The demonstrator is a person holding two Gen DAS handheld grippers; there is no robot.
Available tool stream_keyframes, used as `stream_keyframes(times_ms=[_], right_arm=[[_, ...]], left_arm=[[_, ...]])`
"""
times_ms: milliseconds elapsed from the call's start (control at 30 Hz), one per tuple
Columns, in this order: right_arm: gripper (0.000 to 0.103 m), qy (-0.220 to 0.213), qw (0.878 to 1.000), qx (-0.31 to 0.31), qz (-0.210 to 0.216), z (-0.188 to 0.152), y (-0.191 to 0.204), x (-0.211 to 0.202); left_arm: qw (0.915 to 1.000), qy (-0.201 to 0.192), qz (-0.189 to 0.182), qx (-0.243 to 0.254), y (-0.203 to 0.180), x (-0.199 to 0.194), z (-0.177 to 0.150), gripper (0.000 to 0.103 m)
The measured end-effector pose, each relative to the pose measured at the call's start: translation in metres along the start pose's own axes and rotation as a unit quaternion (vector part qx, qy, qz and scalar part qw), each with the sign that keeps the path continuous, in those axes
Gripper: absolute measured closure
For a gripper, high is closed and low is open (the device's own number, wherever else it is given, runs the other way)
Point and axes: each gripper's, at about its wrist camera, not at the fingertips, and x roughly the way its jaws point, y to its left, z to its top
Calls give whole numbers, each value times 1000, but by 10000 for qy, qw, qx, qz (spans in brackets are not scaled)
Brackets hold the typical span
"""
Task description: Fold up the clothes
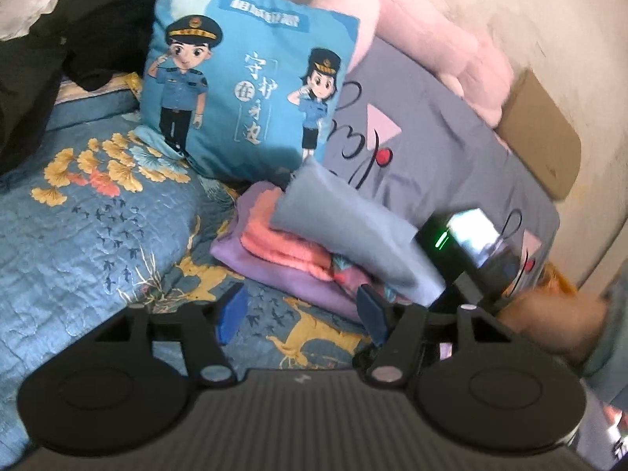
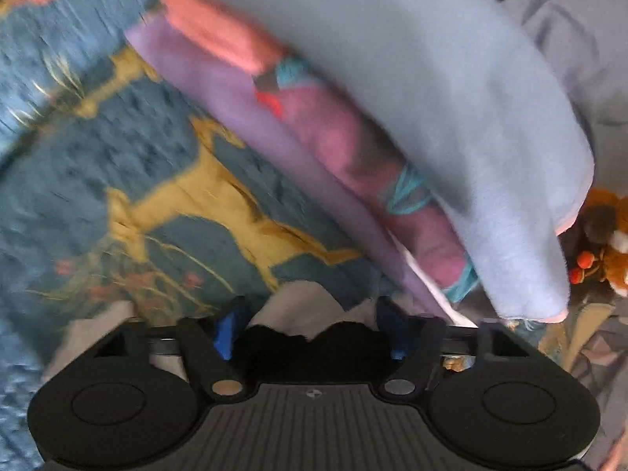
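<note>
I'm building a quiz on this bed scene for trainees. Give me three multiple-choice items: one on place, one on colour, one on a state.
1. Where does the stack of folded clothes lie?
A. on the blue quilt
B. on a chair
C. on the floor

2. What colour is the top garment of the stack?
A. black
B. light blue
C. yellow

3. How does the left gripper stand?
A. shut on a garment
B. open, holding nothing
C. out of view

Key: 1 A, the quilt lies under the stack; 2 B, both views show pale blue on top; 3 B, quilt shows between its spread fingers.
</note>
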Motion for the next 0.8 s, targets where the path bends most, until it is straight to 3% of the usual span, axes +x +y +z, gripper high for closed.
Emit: stream_keyframes(times_ms=[33,67,100,267,400,433,467,500,567,700,800], right_arm=[[66,-23,9997,204,108,-2,-5,0],[86,-72,9986,459,260,-4,-11,-2],[96,-190,9966,654,458,-7,-16,-7],[97,-925,9699,1254,1873,-21,-34,-51],[98,-1557,9538,1064,2337,-17,-24,-98],[96,-1748,9462,1094,2494,-16,-27,-106],[86,-2002,9363,1187,2631,-16,-31,-115],[63,-2196,9322,1252,2590,-18,-34,-122],[34,-2489,9306,1321,2337,-22,-37,-136],[32,-2565,9448,1046,1748,-39,-38,-139],[33,-2271,9465,1347,1853,-60,-51,-122]], left_arm=[[10000,-22,-18,-64,2,-1,2,37],[9999,-37,-37,-146,5,-2,3,37],[9997,-42,-65,-238,7,-2,4,37],[9987,-102,-147,-477,14,-4,7,35],[9988,-163,-150,-446,12,-5,6,35],[9988,-177,-149,-436,12,-6,6,34],[9988,-187,-149,-431,11,-6,6,32],[9988,-197,-145,-427,11,-6,6,32],[9990,-182,-133,-395,10,-5,5,32],[9994,-133,-133,-296,6,-3,4,32],[9996,-118,-143,-223,4,-1,3,31]])
